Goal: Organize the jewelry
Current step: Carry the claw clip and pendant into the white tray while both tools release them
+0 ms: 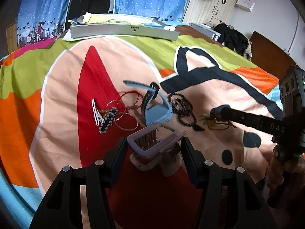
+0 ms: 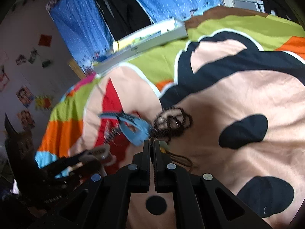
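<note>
The bed's multicoloured cloth cover looks soft, matt and faintly creased. At its 12 o'clock edge lies a long grey cardboard box with a smooth, dull face. Toward the centre, thin gold metal bangles shine, a light blue rubbery strap looks smooth and matt, and dark wooden beads have a low gloss. The black plastic left tool is matt.

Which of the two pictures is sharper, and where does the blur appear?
The left wrist view is sharper: the bead bracelet and the gold hoops show clear edges. The right wrist view has motion blur: the blue strap and the beads smear, while the right gripper itself stays crisp. Both views bend at the edges.
</note>
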A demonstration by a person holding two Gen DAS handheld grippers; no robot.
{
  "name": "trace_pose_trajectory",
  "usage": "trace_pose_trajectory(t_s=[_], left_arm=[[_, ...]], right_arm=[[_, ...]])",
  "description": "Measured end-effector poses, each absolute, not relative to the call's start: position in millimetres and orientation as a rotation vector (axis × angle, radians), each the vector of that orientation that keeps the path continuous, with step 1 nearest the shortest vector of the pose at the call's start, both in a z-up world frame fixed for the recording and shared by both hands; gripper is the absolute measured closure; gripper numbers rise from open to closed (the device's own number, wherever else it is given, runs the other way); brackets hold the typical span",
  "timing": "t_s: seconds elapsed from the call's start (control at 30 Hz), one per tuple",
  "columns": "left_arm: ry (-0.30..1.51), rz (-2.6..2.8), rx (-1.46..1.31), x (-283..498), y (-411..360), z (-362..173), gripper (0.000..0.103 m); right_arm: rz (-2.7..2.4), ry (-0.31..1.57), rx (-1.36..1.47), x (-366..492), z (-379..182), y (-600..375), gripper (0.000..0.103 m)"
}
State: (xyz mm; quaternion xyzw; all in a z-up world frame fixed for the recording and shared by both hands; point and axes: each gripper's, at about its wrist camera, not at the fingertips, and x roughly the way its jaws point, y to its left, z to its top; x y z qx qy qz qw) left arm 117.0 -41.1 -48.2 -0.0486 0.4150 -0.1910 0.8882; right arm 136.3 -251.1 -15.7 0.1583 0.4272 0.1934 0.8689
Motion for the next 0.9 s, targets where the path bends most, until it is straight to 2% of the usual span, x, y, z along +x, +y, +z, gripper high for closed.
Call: trace_pose_trajectory(t_s=[0.27,0.6,0.77,0.9], left_arm=[[0.784,-0.351,-0.108,147.1,-31.6,-8.0,0.052],[0.647,-0.268,-0.147,273.9,9.6,50.6,0.052],[0.621,-0.200,-0.133,348.6,28.3,53.5,0.052],[0.677,-0.156,-0.145,404.2,43.6,37.4,0.052]], right_arm=[[0.438,0.816,0.386,170.6,19.5,-252.2,0.100],[0.541,0.675,0.331,323.1,74.0,-202.2,0.100],[0.556,0.631,0.351,395.6,70.6,-174.3,0.100],[0.529,0.694,0.385,439.4,40.5,-160.3,0.100]])
